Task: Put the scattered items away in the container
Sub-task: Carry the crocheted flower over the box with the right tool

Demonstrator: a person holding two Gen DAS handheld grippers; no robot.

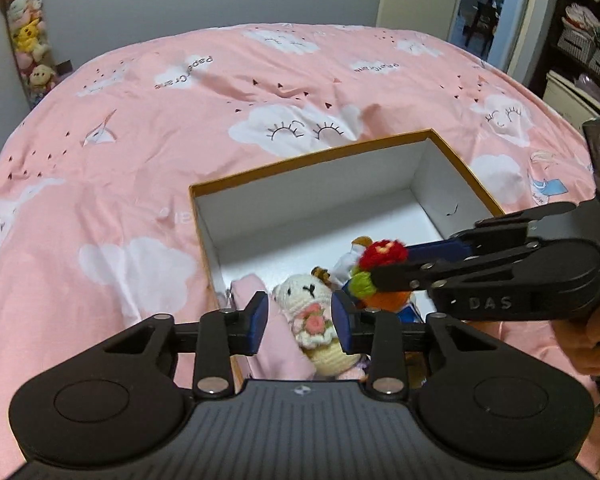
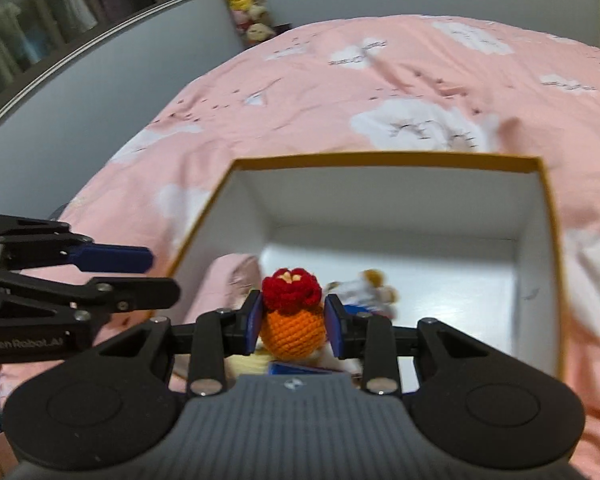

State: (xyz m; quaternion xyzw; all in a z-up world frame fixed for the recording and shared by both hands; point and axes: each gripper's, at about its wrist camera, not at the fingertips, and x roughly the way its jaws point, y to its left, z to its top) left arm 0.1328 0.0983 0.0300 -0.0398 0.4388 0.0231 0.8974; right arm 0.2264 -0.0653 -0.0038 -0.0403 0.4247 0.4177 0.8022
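Right gripper (image 2: 291,322): its blue pads are pressing on both sides of an orange crochet toy (image 2: 292,334) with a red top (the pads sit at the toy's upper half, just under the red part).
Toy's place: it is hanging over the near end of the box (image 2: 380,158), above the things already lying inside.
Right gripper's pose: it is pointing forward and down into the box; in the left view it is reaching in from the right edge, with a hand (image 1: 592,344) wrapped around its grip.
Left gripper (image 1: 300,322): its jaws are standing apart with nothing pressed between them (no pad is touching anything that I can make out).
Below the left gripper: a cream crochet doll (image 1: 312,312) holding a pink flower is lying in the box, showing in the gap between the pads but lower down; a pink cloth (image 1: 276,344) is lying just beside it on the left.
Left gripper's pose: it is tilting down over the near left corner of the box; in the right view it is coming in from the left, just outside the box wall.
Deeper in the box: a small white and blue figure (image 2: 364,290) is lying on the white floor (blurred, so I cannot tell what it is).
Box: open, white inside with an orange rim, sitting on the pink bedspread (image 1: 140,140) printed with white clouds.
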